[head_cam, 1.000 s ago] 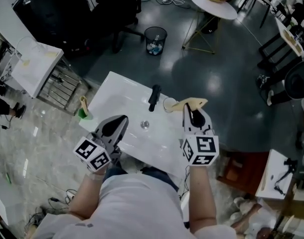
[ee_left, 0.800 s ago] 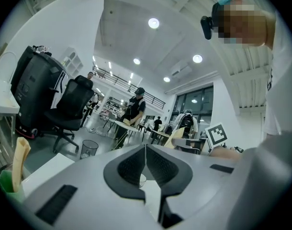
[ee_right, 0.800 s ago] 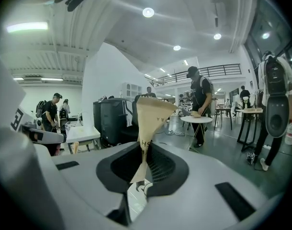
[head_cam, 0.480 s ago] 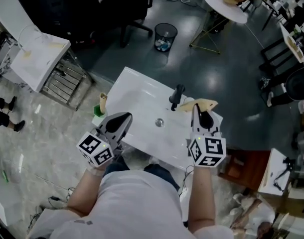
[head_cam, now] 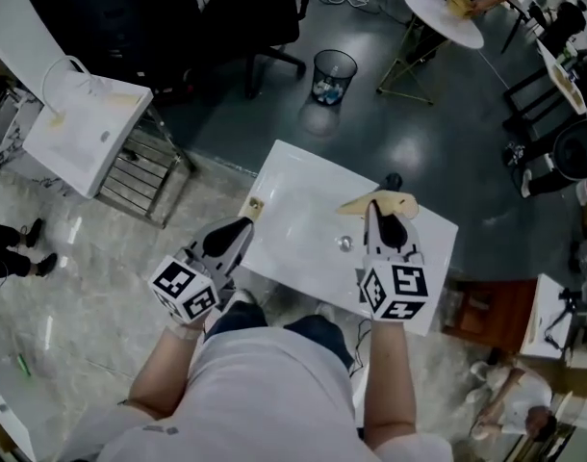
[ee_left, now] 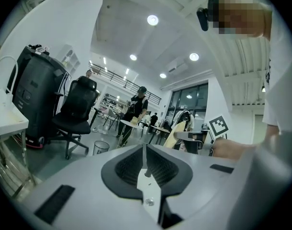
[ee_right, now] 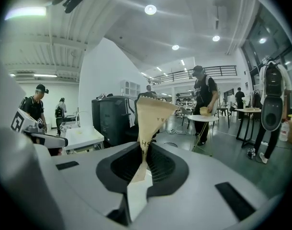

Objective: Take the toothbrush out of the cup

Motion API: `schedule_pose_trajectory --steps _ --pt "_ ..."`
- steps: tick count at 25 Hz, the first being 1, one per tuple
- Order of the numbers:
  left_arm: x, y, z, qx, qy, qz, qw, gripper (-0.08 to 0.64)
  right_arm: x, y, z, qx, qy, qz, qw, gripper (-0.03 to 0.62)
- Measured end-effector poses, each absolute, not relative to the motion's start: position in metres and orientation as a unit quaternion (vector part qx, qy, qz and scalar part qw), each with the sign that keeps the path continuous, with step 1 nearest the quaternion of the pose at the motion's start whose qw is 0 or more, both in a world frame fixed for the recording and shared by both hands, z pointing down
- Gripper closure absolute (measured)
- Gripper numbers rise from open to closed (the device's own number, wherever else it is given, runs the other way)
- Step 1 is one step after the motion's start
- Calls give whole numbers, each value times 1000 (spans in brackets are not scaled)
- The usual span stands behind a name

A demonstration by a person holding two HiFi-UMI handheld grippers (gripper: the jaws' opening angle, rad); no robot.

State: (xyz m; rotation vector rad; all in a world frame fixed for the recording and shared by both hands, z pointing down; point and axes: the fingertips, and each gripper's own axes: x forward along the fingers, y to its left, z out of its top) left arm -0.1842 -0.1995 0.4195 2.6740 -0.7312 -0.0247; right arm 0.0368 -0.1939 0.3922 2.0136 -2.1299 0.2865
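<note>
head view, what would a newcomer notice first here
The right gripper, shut on a piece of tan paper that fans out past its tip, catches the eye first. It is over the right part of a white sink in the middle of the head view. The left gripper is shut and empty at the sink's near left edge.

A tan paper piece (head_cam: 378, 203), a white basin top (head_cam: 293, 195), black-and-white square-patterned marker cubes (head_cam: 185, 292), a black bin (head_cam: 334, 70)
</note>
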Motion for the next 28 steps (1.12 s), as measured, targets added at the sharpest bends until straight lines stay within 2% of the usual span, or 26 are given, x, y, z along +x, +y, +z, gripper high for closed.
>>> schedule_pose_trajectory --steps 5,11,28 --pt "-229 -215 417 952 -248 3 181 541 -15 -205 388 682 -719 98 91 549" --pt "-249 -219 419 955 -237 19 175 540 -50 -200 391 683 -716 111 93 549" --pt "-221 -227 470 956 -216 82 181 520 -39 -169 428 692 -697 149 112 549"
